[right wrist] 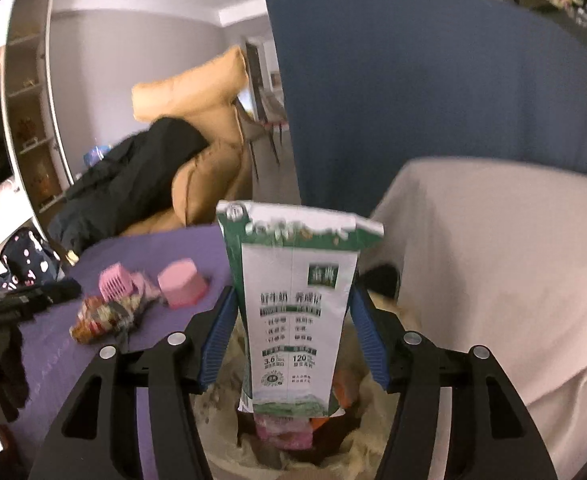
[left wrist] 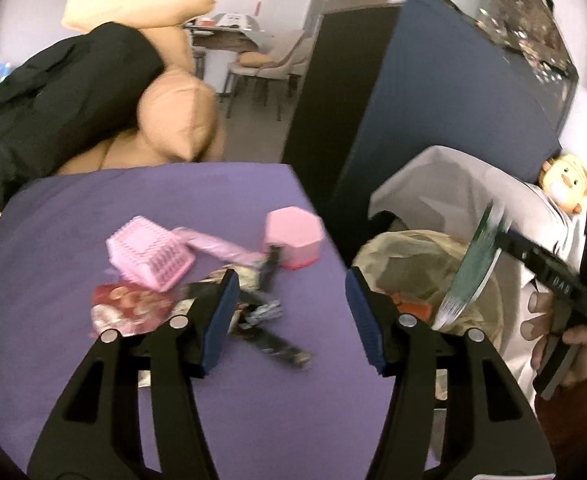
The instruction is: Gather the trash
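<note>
Tan sofa [left wrist: 177,120] behind purple table [left wrist: 173,200], black coat [left wrist: 53,92] draped over it. Blue partition [left wrist: 433,92] to the right, pale cloth [right wrist: 493,260] below. Pink basket [left wrist: 149,254] and pink box [left wrist: 293,236] on the table. Shelf [right wrist: 29,100] at far left.

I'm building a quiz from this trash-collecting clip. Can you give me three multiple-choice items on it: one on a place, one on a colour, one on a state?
1. Where is the milk carton?
A. over the lined bin
B. on the armchair
C. under the table

2. What colour is the tablecloth?
A. green
B. purple
C. white

3. How is the left gripper?
A. shut on a wrapper
B. holding the basket
C. open, empty

Answers: 1 A, trash shows directly below the carton; 2 B, purple under the wrappers; 3 C, wide gap between the pads.
</note>
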A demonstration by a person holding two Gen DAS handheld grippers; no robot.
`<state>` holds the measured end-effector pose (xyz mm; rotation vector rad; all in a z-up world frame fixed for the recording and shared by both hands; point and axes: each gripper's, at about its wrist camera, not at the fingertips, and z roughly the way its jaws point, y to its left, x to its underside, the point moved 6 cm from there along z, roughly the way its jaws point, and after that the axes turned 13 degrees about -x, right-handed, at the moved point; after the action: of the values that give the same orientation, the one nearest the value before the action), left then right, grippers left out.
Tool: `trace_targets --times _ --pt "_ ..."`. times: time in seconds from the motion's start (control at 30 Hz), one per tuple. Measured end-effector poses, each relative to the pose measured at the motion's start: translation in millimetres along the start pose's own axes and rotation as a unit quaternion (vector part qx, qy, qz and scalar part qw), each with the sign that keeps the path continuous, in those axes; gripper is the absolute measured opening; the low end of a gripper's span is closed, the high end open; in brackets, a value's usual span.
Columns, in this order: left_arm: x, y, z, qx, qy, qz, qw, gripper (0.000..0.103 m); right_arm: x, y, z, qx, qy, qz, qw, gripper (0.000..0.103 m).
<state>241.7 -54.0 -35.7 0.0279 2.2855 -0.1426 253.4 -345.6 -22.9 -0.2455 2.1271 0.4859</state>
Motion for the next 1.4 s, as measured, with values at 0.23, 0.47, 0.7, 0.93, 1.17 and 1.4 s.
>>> trace_targets --times 0.23,0.47,0.7,0.93,1.17,1.4 --pt "12.6 59.6 3.5 -0.052 0.006 -0.033 0.9981 0.057 12.1 9.6 8.0 0.022 0.032 -0.011 0.999 0.061" --pt "27.4 111.3 5.4 -0.092 0.024 -0.073 0.9927 0.057 8.3 38.9 19.0 0.003 0.038 -0.019 0.999 0.061" --pt "39.4 144.7 2.4 -0.108 0.031 -0.101 0.9885 0.057 8.8 86.5 39.8 -0.043 0.056 -0.028 0.997 0.061" --pt "50.7 157.6 1.7 -0.102 0.038 -0.115 0.9874 0.057 24.8 131.5 74.7 -0.087 0.101 -0.036 0.99 0.061" --pt "59.3 163.9 3.8 -0.09 0.044 -0.126 0.9869 0.057 45.9 158.5 108.0 -0.114 0.145 -0.023 0.982 0.061" --pt "61.9 164.2 1.8 -0.083 0.044 -0.13 0.9871 0.057 54.4 174.6 135.4 -0.121 0.175 -0.025 0.977 0.061"
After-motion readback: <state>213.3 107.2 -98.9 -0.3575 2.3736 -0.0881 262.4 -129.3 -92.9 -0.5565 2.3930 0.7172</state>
